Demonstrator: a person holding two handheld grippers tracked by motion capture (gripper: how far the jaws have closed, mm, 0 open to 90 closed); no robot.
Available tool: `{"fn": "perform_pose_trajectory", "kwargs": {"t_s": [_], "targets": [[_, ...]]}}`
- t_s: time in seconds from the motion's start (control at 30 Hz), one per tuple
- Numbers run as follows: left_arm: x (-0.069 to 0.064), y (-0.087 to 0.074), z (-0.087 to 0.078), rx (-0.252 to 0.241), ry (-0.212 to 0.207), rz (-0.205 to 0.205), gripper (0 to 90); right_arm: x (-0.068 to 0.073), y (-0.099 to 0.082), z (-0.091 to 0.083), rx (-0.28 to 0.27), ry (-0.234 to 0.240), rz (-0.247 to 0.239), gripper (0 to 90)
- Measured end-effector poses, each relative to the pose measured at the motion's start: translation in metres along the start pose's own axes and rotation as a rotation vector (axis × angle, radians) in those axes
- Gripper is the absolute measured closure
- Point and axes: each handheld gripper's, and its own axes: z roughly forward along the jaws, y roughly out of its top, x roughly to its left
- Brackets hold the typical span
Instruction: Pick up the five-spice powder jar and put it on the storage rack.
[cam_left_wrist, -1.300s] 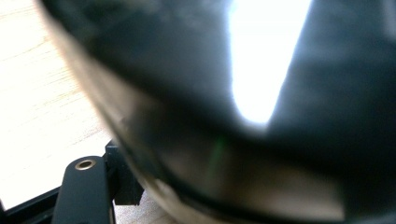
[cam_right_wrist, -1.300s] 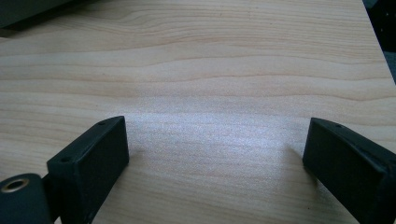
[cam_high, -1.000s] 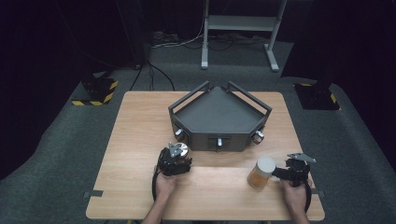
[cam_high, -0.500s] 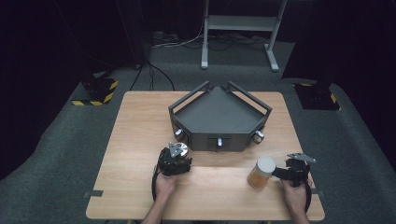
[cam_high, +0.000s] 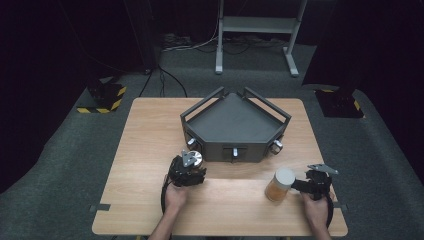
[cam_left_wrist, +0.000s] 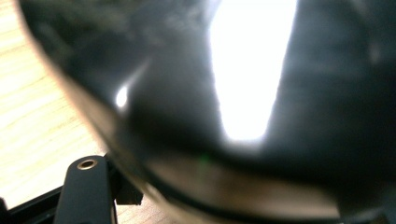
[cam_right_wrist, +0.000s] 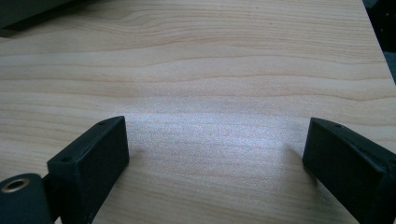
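Note:
Near the table's front left, my left gripper (cam_high: 190, 164) is shut on a round, shiny object (cam_high: 193, 159) with a silvery top. In the left gripper view that object (cam_left_wrist: 243, 107) is a dark, glossy blur pressed close against the camera, beside one black finger (cam_left_wrist: 86, 191). I cannot tell what it is. A jar (cam_high: 278, 185) of amber contents with a white lid stands at the front right. My right gripper (cam_high: 300, 186) sits just right of the jar, jaws wide apart. In the right gripper view the gripper (cam_right_wrist: 215, 158) has bare wood between its jaws.
A dark five-sided tray (cam_high: 220, 150) with raised rails and small knobs on its front wall stands at the middle back of the wooden table (cam_high: 150, 130). Dark carpet surrounds the table, with cables and a metal stand behind it.

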Motion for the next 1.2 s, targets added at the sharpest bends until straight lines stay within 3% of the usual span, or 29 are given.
{"fn": "perform_pose_trajectory", "kwargs": {"t_s": [0.47,0.5,0.6,0.67,1.2], "targets": [[0.004,0.03,-0.015,0.002,-0.067,0.047,31.1,0.0,0.0,0.0,0.0,0.0,0.001,7.0],[0.0,0.024,-0.012,-0.049,-0.066,-0.005,31.1,0.0,0.0,0.0,0.0,0.0,0.0,7.1],[-0.001,0.029,-0.014,-0.07,-0.089,-0.033,31.1,0.0,0.0,0.0,0.0,0.0,0.003,7.2],[0.012,0.045,-0.021,-0.001,-0.135,0.022,31.1,0.0,0.0,0.0,0.0,0.0,0.003,7.2],[0.018,0.082,-0.035,-0.013,-0.189,0.055,31.1,0.0,0.0,0.0,-0.002,0.0,0.003,7.6]]}}
